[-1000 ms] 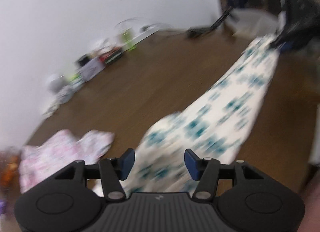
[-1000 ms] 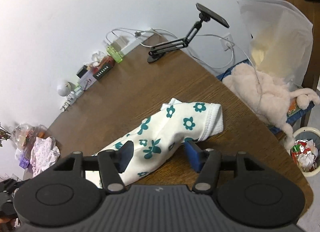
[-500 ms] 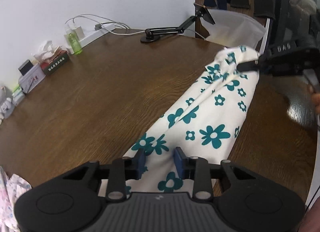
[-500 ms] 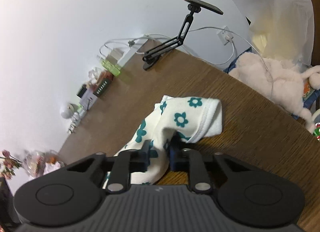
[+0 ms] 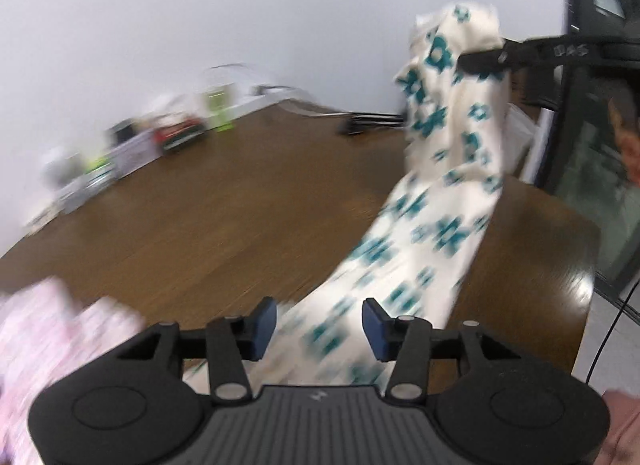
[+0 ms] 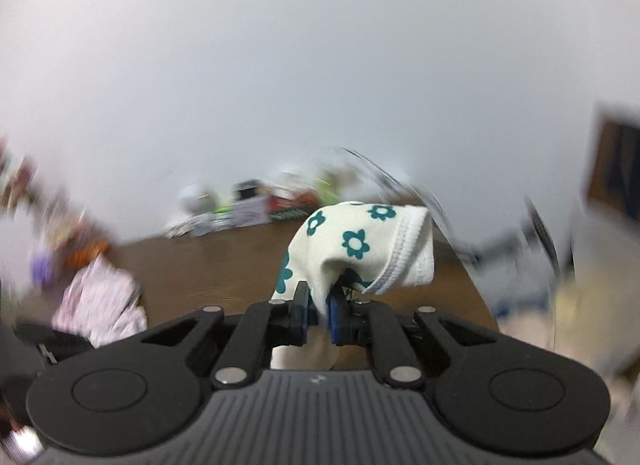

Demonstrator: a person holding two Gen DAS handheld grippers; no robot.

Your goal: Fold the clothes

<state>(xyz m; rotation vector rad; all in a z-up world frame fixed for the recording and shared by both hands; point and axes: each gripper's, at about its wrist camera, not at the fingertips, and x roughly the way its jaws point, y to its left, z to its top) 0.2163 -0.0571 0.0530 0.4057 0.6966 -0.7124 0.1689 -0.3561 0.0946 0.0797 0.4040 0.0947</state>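
A white garment with teal flowers (image 5: 432,225) hangs from my right gripper (image 5: 480,61), which holds its hemmed end high above the brown table (image 5: 224,217). In the right wrist view my right gripper (image 6: 318,315) is shut on that garment (image 6: 360,241), the ribbed hem draping over the pads. My left gripper (image 5: 319,321) is open, its blue pads either side of the garment's lower end, which trails down to the table. The left wrist view is motion-blurred.
A pink-patterned garment (image 5: 48,337) lies crumpled at the table's near left; it also shows in the right wrist view (image 6: 100,301). Boxes, a green bottle (image 5: 218,113) and cables line the far edge by the wall. The table's right edge (image 5: 584,285) drops to the floor.
My right gripper has lifted the garment's hemmed end well above the table. My left gripper has opened from its near-closed stance on the cloth and has swung left.
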